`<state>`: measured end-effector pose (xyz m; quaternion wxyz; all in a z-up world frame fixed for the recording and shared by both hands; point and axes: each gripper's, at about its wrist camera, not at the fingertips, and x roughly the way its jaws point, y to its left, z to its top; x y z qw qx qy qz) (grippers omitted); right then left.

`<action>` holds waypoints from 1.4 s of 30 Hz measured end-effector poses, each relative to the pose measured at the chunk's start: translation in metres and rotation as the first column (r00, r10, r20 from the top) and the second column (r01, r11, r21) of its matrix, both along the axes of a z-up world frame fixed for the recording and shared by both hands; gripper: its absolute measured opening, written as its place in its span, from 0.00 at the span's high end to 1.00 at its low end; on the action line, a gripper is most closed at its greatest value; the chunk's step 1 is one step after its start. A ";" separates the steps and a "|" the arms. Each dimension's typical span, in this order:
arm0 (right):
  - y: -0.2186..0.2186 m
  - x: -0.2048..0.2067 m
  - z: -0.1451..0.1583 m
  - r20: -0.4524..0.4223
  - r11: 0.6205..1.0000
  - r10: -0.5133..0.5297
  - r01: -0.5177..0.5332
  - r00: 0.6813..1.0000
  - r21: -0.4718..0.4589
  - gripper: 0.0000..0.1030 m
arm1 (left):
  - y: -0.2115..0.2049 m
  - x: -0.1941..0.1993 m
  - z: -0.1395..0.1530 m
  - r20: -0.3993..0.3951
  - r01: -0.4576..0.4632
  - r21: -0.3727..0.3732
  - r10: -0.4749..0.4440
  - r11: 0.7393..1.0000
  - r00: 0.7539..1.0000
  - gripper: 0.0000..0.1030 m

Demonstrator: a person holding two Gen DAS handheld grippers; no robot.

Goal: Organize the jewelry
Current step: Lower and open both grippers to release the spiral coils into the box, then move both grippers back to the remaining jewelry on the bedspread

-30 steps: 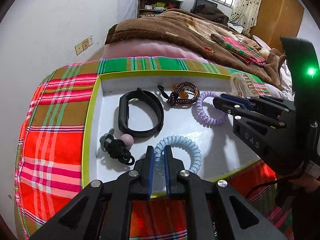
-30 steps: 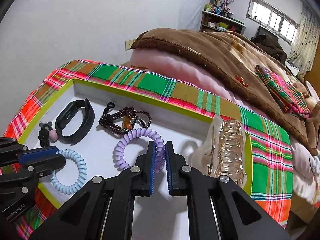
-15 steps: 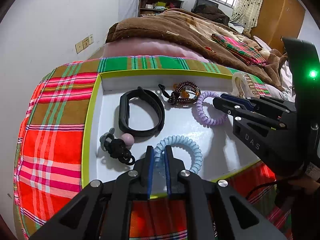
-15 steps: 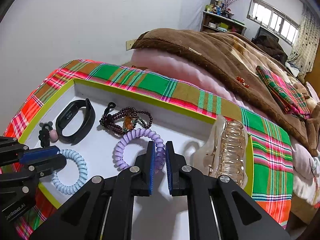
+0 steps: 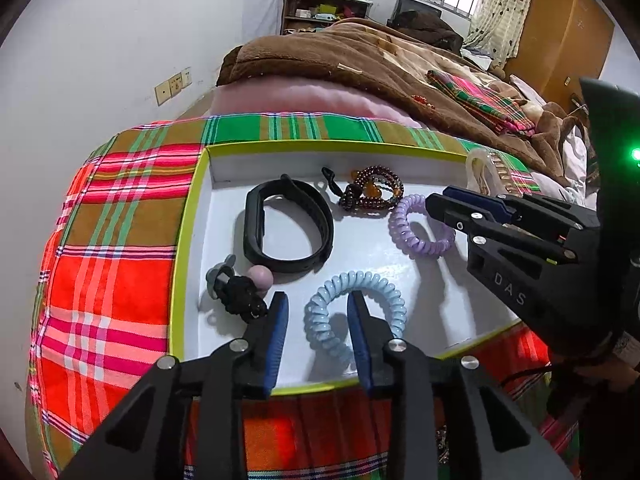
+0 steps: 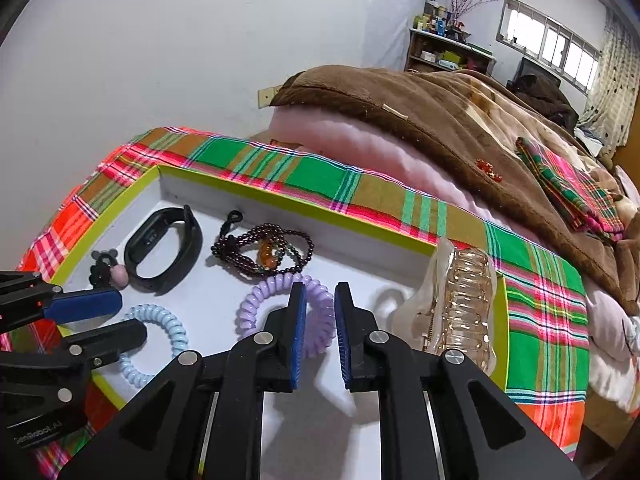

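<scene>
Side by side, two hand-held tongs hover over a shallow white tray point(image 5: 192, 240) with a lime-green rim, set on a bright plaid cloth point(image 5: 116, 216) at the foot of a bed. The left tongs point(image 5: 318, 306) stand well open and grip nothing; one blue-padded finger sits inside the loop of a pale blue coil hair tie point(image 5: 354, 312) at the tray's near edge, the other outside it. The right tongs point(image 6: 320, 300) are parted more narrowly and also hold nothing, their tips flanking the near side of a lilac coil hair tie point(image 6: 280, 312) lying toward the tray's middle; whether the pads touch it cannot be told. Along the far edge rest a black fitness band point(image 5: 288, 228) and a dark beaded bracelet point(image 6: 264, 250) with an amber bead. Near the tray's left edge lies a small black charm with a pink bead point(image 5: 240, 288). A clear, amber-tinted claw hair clip point(image 6: 460, 308) is propped against the tray's right edge. Beyond the cloth, a brown blanket point(image 6: 440, 120) covers the bed.
</scene>
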<state>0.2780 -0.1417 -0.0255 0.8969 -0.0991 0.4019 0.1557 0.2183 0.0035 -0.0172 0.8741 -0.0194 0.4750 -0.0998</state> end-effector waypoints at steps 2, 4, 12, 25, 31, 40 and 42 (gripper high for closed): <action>0.000 -0.002 0.001 0.003 1.000 0.002 -0.002 1.000 0.003 0.84 | 0.000 -0.001 0.001 0.000 -0.003 -0.003 0.003 1.000 1.000 0.68; 0.000 -0.002 0.002 0.007 1.000 0.000 0.000 1.000 0.002 0.83 | 0.001 -0.003 0.001 0.002 -0.006 -0.003 0.006 1.000 1.000 0.65; -0.002 -0.008 0.009 0.021 1.000 -0.005 0.004 1.000 0.013 0.82 | 0.000 -0.008 0.006 0.007 -0.012 0.001 0.012 1.000 1.000 0.62; -0.015 -0.041 0.035 0.072 0.996 -0.021 0.014 0.997 0.092 0.79 | -0.001 -0.032 0.031 0.061 -0.020 -0.005 0.021 1.000 0.998 0.55; -0.022 -0.072 0.045 0.097 0.992 -0.018 0.006 0.995 0.122 0.68 | 0.009 -0.050 0.039 0.076 -0.046 -0.033 0.049 0.998 0.996 0.52; -0.034 -0.123 0.038 0.072 0.982 -0.008 -0.006 0.997 0.191 0.68 | 0.025 -0.086 0.042 0.093 -0.072 -0.064 0.077 0.995 0.993 0.48; -0.034 -0.132 0.034 0.058 0.978 0.002 -0.014 0.998 0.208 0.68 | 0.029 -0.093 0.040 0.094 -0.074 -0.072 0.081 0.995 0.992 0.47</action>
